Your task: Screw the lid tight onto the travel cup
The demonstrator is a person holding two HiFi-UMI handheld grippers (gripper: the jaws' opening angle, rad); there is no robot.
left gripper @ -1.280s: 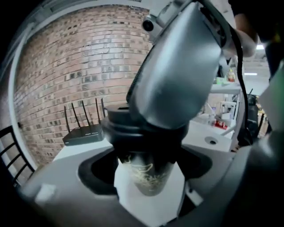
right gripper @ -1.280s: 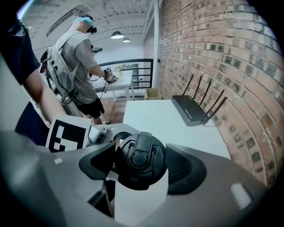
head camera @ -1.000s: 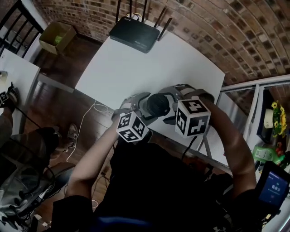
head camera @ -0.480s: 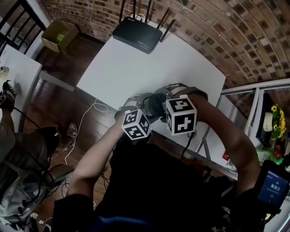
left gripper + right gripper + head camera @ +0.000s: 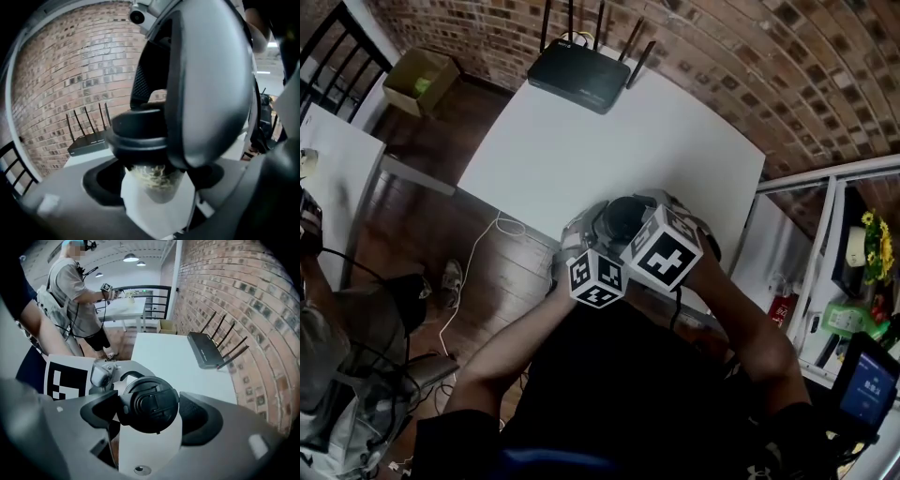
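The travel cup stands near the front edge of the white table (image 5: 581, 141), with its black lid (image 5: 623, 216) on top. In the left gripper view the clear cup body (image 5: 157, 187) sits between the two dark pads of my left gripper (image 5: 153, 182), which press on its sides. From above, my right gripper (image 5: 149, 414) is shut on the round black lid (image 5: 147, 404), one pad on each side of its rim. Both marker cubes, left (image 5: 597, 278) and right (image 5: 664, 253), sit close together just in front of the cup.
A black router (image 5: 578, 75) with several antennas lies at the table's far edge by the brick wall. A cardboard box (image 5: 417, 80) sits on the floor at the far left. A person (image 5: 70, 291) stands by another white table. Shelves (image 5: 853, 281) stand at the right.
The right gripper has turned over the lid, its marker cube swinging left and nearer to the left cube. The left cube has shifted slightly right. The cup stays in place.
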